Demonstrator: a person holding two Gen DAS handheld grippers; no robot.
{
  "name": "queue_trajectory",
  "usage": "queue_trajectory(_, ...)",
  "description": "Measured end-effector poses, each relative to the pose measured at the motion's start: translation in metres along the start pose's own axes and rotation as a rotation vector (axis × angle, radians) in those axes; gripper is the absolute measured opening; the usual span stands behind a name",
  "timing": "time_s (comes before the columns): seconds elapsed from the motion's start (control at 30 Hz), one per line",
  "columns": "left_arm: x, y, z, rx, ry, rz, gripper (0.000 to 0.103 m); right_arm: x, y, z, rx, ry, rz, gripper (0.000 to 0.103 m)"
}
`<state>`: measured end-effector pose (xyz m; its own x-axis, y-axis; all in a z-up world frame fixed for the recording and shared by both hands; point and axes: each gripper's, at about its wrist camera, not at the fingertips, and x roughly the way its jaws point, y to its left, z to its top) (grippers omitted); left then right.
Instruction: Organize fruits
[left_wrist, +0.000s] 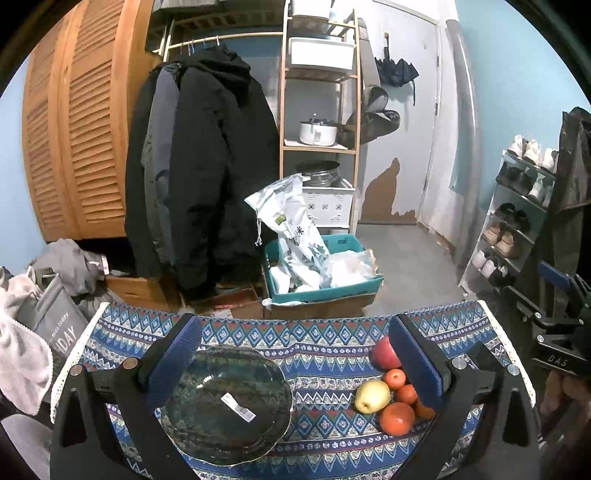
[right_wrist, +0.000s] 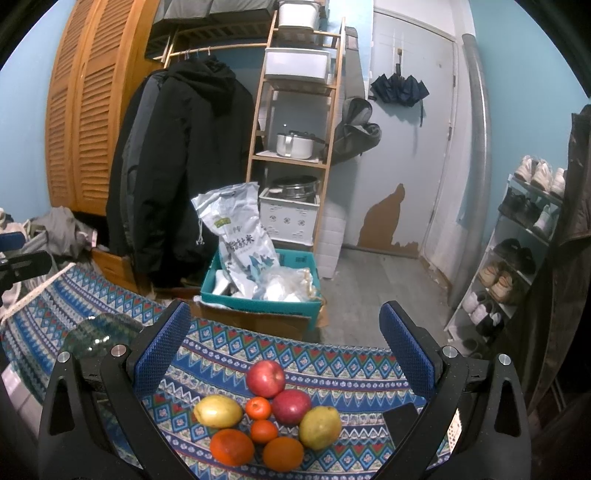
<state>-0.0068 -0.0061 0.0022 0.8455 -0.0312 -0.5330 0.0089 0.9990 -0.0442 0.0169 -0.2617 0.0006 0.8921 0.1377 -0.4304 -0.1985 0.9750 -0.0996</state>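
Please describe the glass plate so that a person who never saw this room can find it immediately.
Find the table with the blue patterned cloth. The fruit pile lies toward its right side; the plate lies apart on the left. It is the only dish there: dark, see-through glass with a wavy rim and a white barcode sticker.

Both looking low across the patterned surface (left_wrist: 332, 354) toward the door (right_wrist: 406, 129); sharing the fruit pile (right_wrist: 269, 417), nearer rightward.
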Motion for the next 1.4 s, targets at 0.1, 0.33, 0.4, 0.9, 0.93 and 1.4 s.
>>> queue_trajectory(0.1,0.0001,0.0004,0.0001,-0.004,0.005,-0.005,0.102,0.0003,0.0004,0.0006,-0.001,0.0,-0.001,0.1)
queue_trajectory(0.33,0.0006,0.0027,0.0009,-0.015,0.008,-0.013,0.102,0.0002,-0.0004,0.0009,-0.001,0.001,-0.001,0.1)
queue_trajectory(0.4,0.0005,0.0026,0.0013,-0.013,0.008,-0.016,0.102,0.0003,-0.0008,0.0007,-0.003,0.002,-0.001,0.1)
queue_trajectory(0.9,0.0001,0.0033,0.0011,-0.025,0.014,-0.03,0.102,0.0029,0.0029,-0.0024,-0.007,0.007,-0.002,0.1)
queue_trajectory(0.93,0.0,0.0031,0.0007,-0.024,0.014,-0.03,0.102,0.0029,0.003,-0.0027,-0.008,0.006,-0.003,0.1)
queue_trajectory(1.4,0.0006,0.0023,-0.0006,-0.026,0.016,-0.035,0.102,0.0033,0.0034,-0.0023,-0.008,0.008,-0.003,0.1)
